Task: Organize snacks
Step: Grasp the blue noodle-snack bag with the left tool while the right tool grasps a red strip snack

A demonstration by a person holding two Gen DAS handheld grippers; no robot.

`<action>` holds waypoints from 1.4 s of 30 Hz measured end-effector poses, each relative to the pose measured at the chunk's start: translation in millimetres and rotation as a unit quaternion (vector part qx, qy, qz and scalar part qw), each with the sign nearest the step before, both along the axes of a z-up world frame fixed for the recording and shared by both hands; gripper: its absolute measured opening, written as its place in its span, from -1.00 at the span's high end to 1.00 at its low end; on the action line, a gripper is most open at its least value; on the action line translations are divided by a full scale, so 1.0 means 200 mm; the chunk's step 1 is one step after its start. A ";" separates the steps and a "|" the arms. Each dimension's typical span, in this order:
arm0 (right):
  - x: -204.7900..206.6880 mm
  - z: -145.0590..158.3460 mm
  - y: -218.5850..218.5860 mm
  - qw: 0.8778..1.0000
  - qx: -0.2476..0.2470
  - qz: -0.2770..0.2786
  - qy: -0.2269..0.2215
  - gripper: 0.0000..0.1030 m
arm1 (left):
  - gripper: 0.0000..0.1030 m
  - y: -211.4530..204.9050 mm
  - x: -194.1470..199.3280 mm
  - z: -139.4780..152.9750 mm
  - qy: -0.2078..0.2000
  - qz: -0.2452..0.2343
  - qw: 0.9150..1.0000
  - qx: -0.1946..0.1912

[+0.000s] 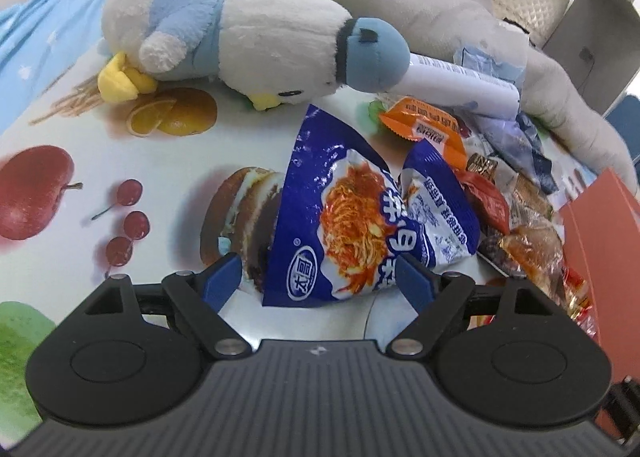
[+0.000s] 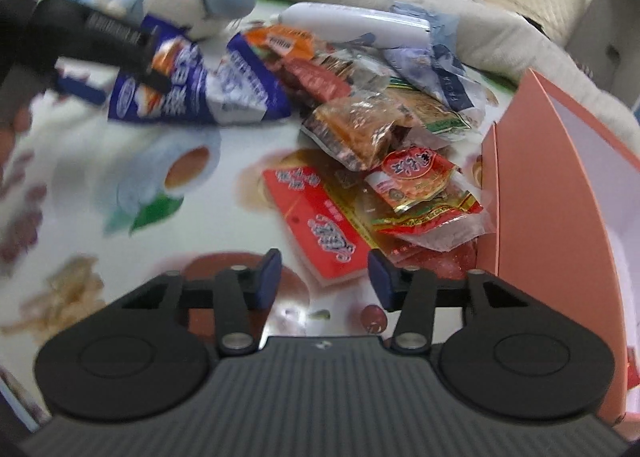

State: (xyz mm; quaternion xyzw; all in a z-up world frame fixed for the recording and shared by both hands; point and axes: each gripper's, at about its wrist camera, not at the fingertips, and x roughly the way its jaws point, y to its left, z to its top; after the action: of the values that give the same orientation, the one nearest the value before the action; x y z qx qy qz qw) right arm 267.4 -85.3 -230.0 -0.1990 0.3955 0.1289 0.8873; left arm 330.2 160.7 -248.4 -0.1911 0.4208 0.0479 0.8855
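Two claws are coming at one heap of snacks from either side, so the step in hand looks like the reach for a first pick rather than any sorting. The left claw [image 1: 318,283] stands spread wide, its blue fingers [image 1: 222,281] on either side of the near end of a blue noodle packet [image 1: 340,217] that lies on the fruit-printed surface [image 1: 140,161]; the pads do not appear to press on it. The right claw [image 2: 322,277] is half spread with nothing pinched, its fingers just short of a flat red sachet [image 2: 316,217] at the near edge of the heap.

The snacks lie in a loose pile between a plush bird [image 1: 224,33] and an open salmon-pink box [image 2: 560,193], which stands at the right and looks like the likely place for them.

Next, each claw probably needs to settle lower and close on its own packet. The red sachet lies flat, so catching an edge may be fiddly; the noodle packet is puffed and should give under the pads.
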 end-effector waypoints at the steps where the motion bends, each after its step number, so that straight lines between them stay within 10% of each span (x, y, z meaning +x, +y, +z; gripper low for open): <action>1: -0.02 -0.01 0.01 1.000 -0.013 0.005 -0.005 0.09 | -0.66 0.01 0.00 -0.01 -0.002 0.000 1.000 -0.001; 10: -0.08 -0.07 0.08 0.979 -0.166 0.093 -0.075 0.23 | -0.28 0.06 0.02 -0.05 -0.035 0.009 0.999 -0.036; 15: -0.06 -0.12 0.08 0.971 -0.185 0.134 -0.072 0.79 | 0.29 0.07 0.01 -0.07 -0.035 0.009 0.998 -0.055; 24: -0.10 -0.06 0.09 0.977 -0.157 0.128 -0.066 0.95 | 0.86 0.06 -0.06 -0.01 -0.046 -0.002 0.996 -0.082; 42: -0.62 0.18 -0.02 0.983 -0.105 0.135 -0.069 0.95 | 0.98 -0.17 -0.63 0.20 -0.040 0.011 0.993 -0.109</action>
State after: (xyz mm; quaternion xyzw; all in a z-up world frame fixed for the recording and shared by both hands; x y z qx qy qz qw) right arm 144.1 -89.7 -193.1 -0.3509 0.3146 0.1916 0.8610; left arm 203.4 126.6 -207.5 -0.2925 0.3857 0.0037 0.8750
